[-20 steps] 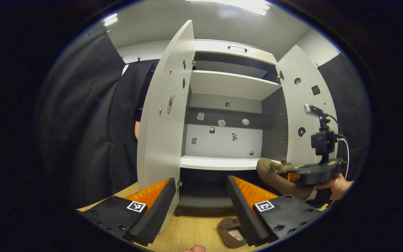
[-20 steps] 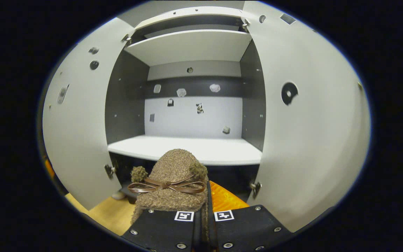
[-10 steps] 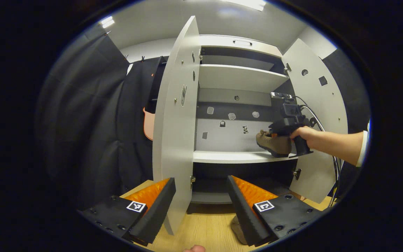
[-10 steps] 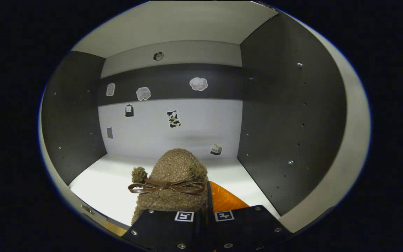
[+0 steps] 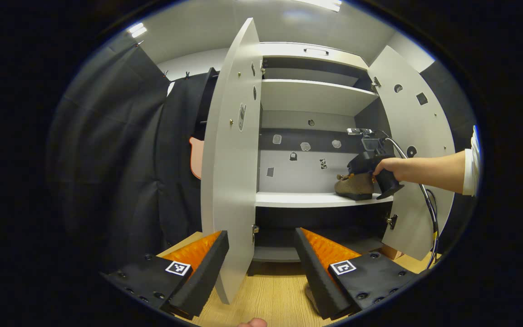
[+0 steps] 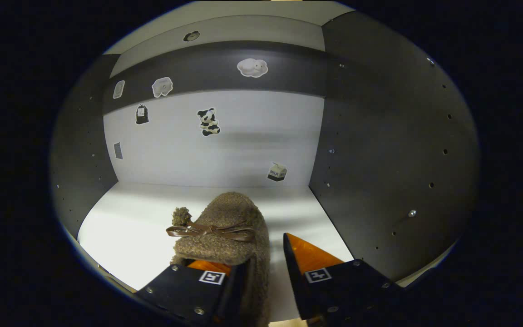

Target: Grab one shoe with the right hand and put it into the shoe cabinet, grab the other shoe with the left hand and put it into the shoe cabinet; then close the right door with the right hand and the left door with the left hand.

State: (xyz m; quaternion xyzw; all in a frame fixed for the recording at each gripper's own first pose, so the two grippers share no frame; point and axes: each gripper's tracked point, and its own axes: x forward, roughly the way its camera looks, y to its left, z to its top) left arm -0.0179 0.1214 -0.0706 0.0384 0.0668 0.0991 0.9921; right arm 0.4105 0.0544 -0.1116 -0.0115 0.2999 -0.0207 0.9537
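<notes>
**Right gripper view: shoe set on the shelf, fingers parted**

Right gripper view has the right gripper (image 6: 261,277) at 6 o'clock with its fingers spread, a gap open on the right side of the shoe (image 6: 225,236). The shoe's wall lies between them, but they no longer pinch it; I judge this a release, with the shoe resting on the white shelf (image 6: 143,213), toe pointing to 12 o'clock at the back panel. It sits toward the right half of the shelf, probably to leave room at 9 o'clock for its mate.

From the left gripper view, the left gripper (image 5: 261,268) at 6 o'clock is wide open and holds nothing, low over the wooden floor (image 5: 266,295) before the cabinet (image 5: 307,97). At 3 o'clock a hand (image 5: 391,168) reaches the other gripper onto the shelf. Both doors, left (image 5: 232,172) and right (image 5: 418,150), stand open, as they must until both shoes are in.
</notes>
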